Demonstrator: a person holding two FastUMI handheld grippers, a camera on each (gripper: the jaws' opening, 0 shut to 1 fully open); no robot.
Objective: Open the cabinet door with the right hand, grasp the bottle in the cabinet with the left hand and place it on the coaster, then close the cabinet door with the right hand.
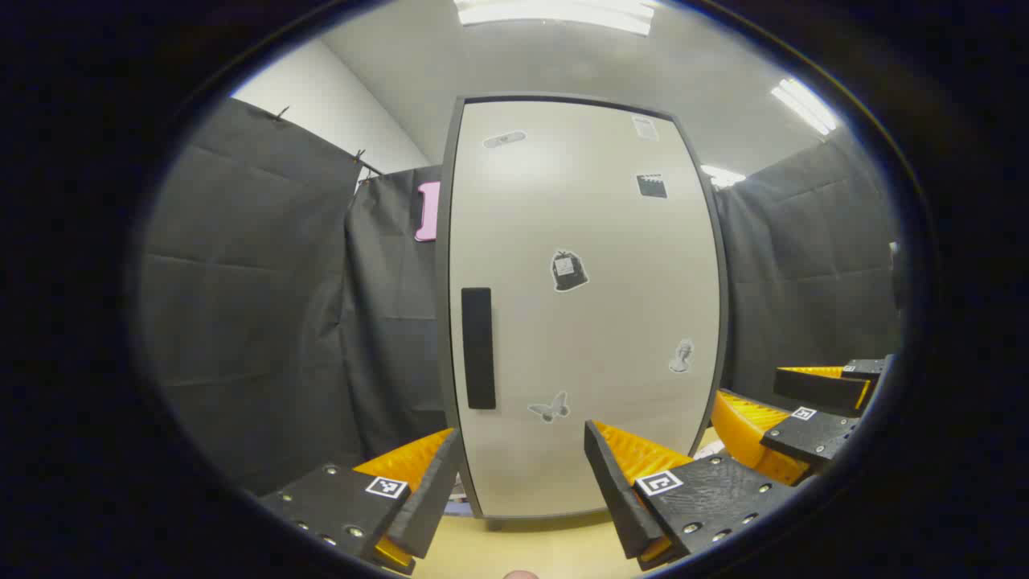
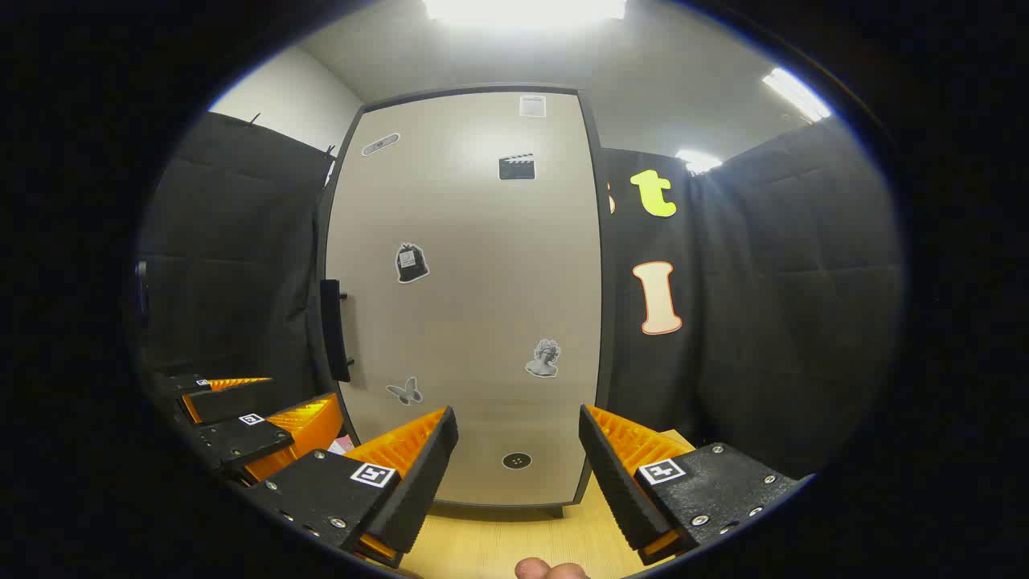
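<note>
- Pale grey laminate covers the cabinet door (image 1: 583, 305), which fills the middle of the left gripper view and stands fully closed inside its dark frame; the bottle sits somewhere behind it, and no coaster can be made out.
- The dark bar handle (image 1: 478, 348) runs upright along the door's left edge, at centre-left of that view; in the right gripper view the handle (image 2: 335, 330) lies left of centre, seen edge-on and standing off the door on short posts.
- The right gripper (image 2: 518, 462) has its jaws spread wide with nothing between them, low in its own view and aimed at the door's lower middle, well to the right of the handle.
- The left gripper (image 1: 522, 482) is likewise wide open and empty, at the bottom of its view, pointing at the door's lower part.
- Likely trouble: the right gripper must cross leftward to reach the handle, and the left gripper (image 2: 265, 426) sits at the lower left of the right gripper view, close to that path, so the two could knock together.
- The handle is slim; a closure that catches only its edge may slip off when pulled.
- The handle's side swings outward, so the left gripper, close in front, could be struck or block the opening.
- The stickers on the door are flat and offer no grip.
</note>
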